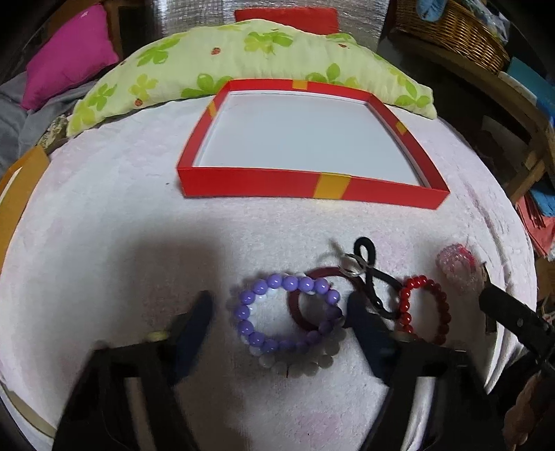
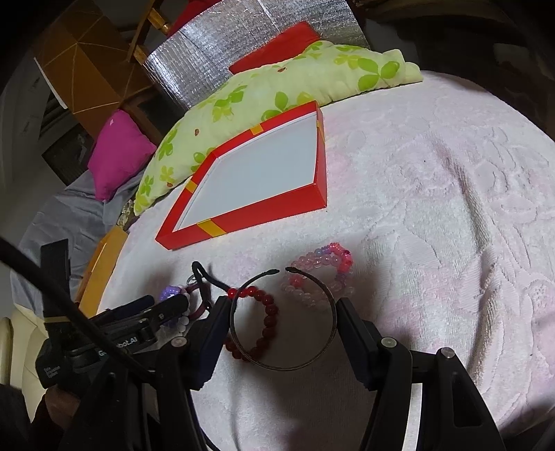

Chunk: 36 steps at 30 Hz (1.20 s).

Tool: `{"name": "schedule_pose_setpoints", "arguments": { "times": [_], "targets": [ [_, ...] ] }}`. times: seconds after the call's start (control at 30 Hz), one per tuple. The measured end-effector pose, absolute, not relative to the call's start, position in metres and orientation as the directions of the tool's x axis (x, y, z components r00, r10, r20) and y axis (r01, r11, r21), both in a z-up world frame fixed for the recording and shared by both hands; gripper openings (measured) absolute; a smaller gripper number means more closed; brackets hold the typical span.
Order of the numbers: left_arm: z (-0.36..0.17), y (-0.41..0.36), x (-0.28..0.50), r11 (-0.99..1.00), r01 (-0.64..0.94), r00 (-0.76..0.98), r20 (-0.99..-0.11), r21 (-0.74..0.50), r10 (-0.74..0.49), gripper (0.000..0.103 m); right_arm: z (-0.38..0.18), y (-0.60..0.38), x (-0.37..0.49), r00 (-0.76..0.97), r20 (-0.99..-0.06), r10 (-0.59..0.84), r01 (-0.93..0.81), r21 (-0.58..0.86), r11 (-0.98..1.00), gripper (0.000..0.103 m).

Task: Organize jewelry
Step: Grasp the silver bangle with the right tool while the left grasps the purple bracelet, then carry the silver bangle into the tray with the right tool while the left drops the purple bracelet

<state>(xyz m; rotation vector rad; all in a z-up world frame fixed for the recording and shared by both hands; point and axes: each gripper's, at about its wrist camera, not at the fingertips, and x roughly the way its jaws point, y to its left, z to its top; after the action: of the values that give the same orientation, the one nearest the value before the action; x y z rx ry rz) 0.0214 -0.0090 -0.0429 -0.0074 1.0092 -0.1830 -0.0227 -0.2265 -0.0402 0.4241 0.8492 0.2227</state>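
A red tray (image 1: 263,182) with a white floor lies on the pink towel; it also shows in the right wrist view (image 2: 263,215). My left gripper (image 1: 277,312) is open around a purple bead bracelet (image 1: 249,308) that overlaps a dark red ring (image 1: 295,312) and white beads (image 1: 298,364). A black cord with a metal ring (image 1: 367,274) and a red bead bracelet (image 1: 444,305) lie to its right. My right gripper (image 2: 283,321) is shut on a thin dark open bangle (image 2: 312,359), held by its two sides. The red bead bracelet (image 2: 269,315) and a pink bead bracelet (image 2: 322,263) lie under it.
A green leaf-print pillow (image 1: 242,59) lies behind the tray, with a magenta cushion (image 1: 69,55) at the left. A wicker basket (image 1: 458,31) stands at the back right. A brown box (image 2: 86,69) and silver insulation sheet (image 2: 215,52) stand behind. The towel (image 2: 433,208) spreads to the right.
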Motion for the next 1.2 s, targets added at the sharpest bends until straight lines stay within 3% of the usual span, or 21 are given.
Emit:
{"name": "schedule_pose_setpoints", "arguments": {
  "times": [0.03, 0.1, 0.23, 0.27, 0.53, 0.97, 1.2],
  "targets": [
    [-0.043, -0.009, 0.022, 0.983, 0.156, 0.515, -0.842, -0.095, -0.163, 0.052, -0.04, -0.226, -0.022, 0.644, -0.678, 0.353, -0.021, 0.446, 0.895, 0.065],
    [-0.042, -0.009, 0.021, 0.982, 0.164, 0.522, -0.835, -0.098, -0.171, 0.047, -0.041, -0.226, -0.022, 0.643, -0.68, 0.353, -0.019, 0.447, 0.895, 0.065],
    [-0.035, -0.006, 0.018, 0.974, 0.196, 0.541, -0.815, -0.118, -0.207, 0.014, -0.04, -0.224, -0.021, 0.647, -0.681, 0.342, -0.021, 0.433, 0.901, 0.065],
    [-0.032, -0.005, 0.017, 0.971, 0.207, 0.546, -0.809, -0.121, -0.218, 0.01, -0.04, -0.224, -0.021, 0.65, -0.68, 0.339, -0.022, 0.429, 0.903, 0.065],
    [-0.022, 0.014, 0.02, 0.965, 0.228, 0.586, -0.773, -0.131, -0.243, 0.01, -0.036, -0.218, -0.015, 0.657, -0.679, 0.328, -0.028, 0.413, 0.91, 0.065],
    [-0.001, 0.055, 0.023, 0.9, 0.249, 0.598, -0.675, -0.358, -0.433, 0.01, -0.025, -0.213, 0.001, 0.649, -0.661, 0.377, -0.036, 0.469, 0.882, 0.065],
    [0.004, 0.067, 0.029, 0.874, 0.23, 0.606, -0.64, -0.427, -0.472, 0.01, -0.022, -0.214, 0.005, 0.642, -0.661, 0.388, -0.032, 0.483, 0.875, 0.065]
  ]
}}
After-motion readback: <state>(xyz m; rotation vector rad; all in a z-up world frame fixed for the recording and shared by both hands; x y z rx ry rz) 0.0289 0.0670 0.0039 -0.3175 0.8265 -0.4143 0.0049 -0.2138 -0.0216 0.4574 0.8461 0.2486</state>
